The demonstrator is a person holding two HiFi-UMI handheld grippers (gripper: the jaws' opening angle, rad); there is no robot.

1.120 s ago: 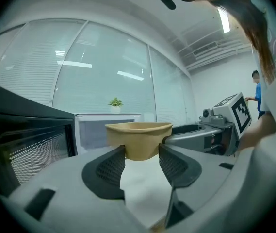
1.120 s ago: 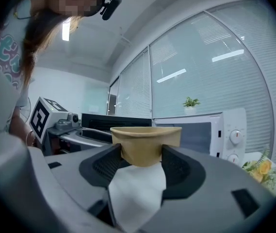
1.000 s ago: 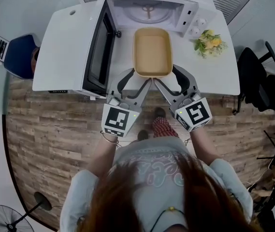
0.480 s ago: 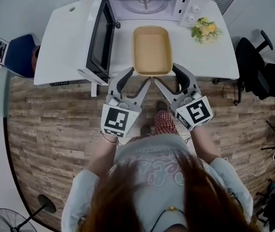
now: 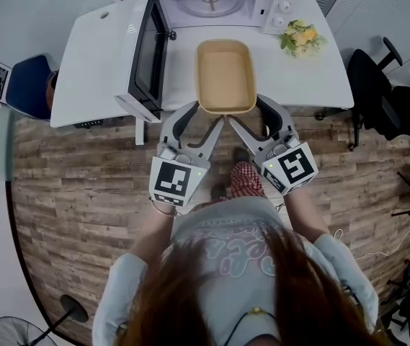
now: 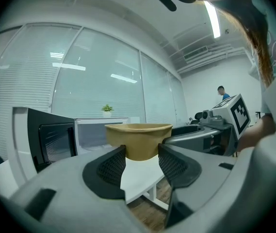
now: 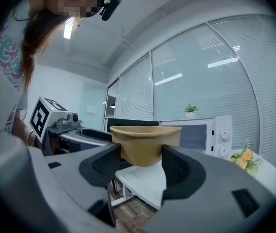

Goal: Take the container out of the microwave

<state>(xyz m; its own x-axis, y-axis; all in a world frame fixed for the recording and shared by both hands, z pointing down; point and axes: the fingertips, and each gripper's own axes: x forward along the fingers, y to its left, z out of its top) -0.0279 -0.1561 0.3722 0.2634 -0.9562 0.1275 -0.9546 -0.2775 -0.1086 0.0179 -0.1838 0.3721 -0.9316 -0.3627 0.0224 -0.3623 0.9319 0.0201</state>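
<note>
While the container [image 5: 224, 74] is coming out: it is riding in the air over the front of the table [image 5: 89, 63], its near end poking just past the table's front edge. The gap to the microwave [image 5: 266, 9] is wider than a second ago.
Left gripper [image 5: 206, 114]: its jaws are standing wide and pinching the container's near-left corner, pads [image 6: 112, 165] pressing on the tan wall from both sides.
Right gripper [image 5: 246, 112]: it is mirroring that, jaws spread wide and clamping the near-right corner. Its own view is showing the wall wedged between both pads.
Why two grippers: the container is long and open-topped, so I'm reading the paired grip at one end as a way of stopping it twisting. The far end is hanging unsupported.
Why so level: both grippers are pointing roughly flat, which is holding the rim even. That is sensible if anything is inside, though the head view is showing only a plain tan interior.
Microwave door [image 5: 147, 56]: it is standing swung out to the left, leaving the straight path back open.
Cavity: only the turntable [image 5: 210, 2] is showing inside.
Flowers [image 5: 300, 36]: they are lying well to the right, apart from the path.
Progress: the removal is looking essentially done. What's remaining, I'd judge, is setting it down.
</note>
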